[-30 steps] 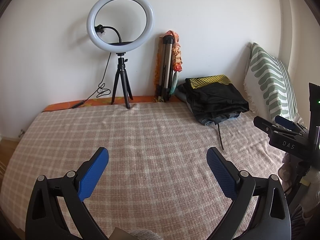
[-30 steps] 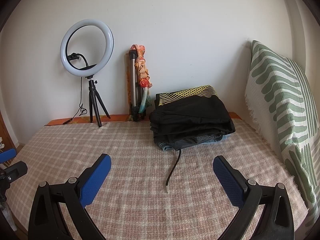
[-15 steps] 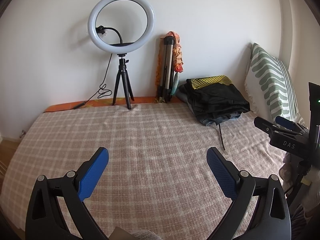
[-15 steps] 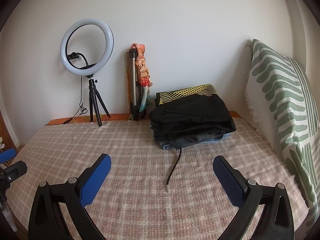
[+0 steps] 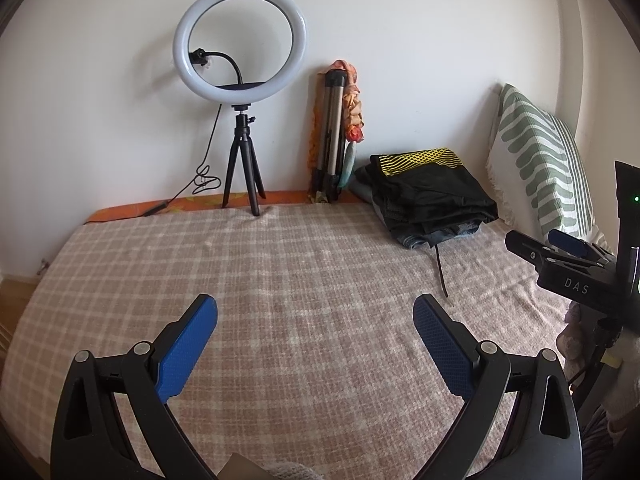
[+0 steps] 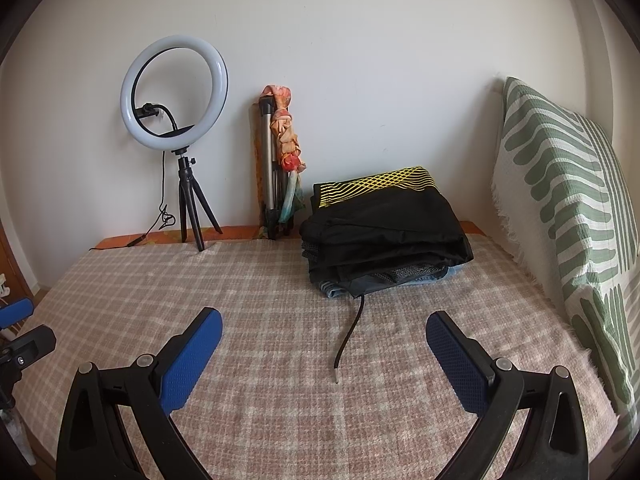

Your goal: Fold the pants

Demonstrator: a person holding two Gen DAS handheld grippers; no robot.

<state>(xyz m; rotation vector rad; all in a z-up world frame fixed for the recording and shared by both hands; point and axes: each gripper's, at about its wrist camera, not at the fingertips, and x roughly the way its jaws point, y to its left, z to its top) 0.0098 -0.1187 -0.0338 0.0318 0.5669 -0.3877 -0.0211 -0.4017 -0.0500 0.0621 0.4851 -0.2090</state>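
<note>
A folded stack of clothes, black pants with a yellow-patterned band on top (image 5: 430,196) (image 6: 384,224), lies at the far right of the bed near the wall. A black drawstring (image 6: 348,336) trails from it toward me. My left gripper (image 5: 316,312) is open and empty over the checked blanket, well short of the stack. My right gripper (image 6: 324,324) is open and empty, facing the stack, and its side shows in the left wrist view (image 5: 560,252).
A pink checked blanket (image 5: 300,280) covers the bed. A ring light on a small tripod (image 5: 240,92) (image 6: 176,120) and a folded tripod with a scarf (image 5: 336,136) stand at the wall. A green striped pillow (image 6: 568,216) leans at the right.
Both grippers have drifted slightly back and up; the view of the bed has shifted a little. Both stay open and empty.
</note>
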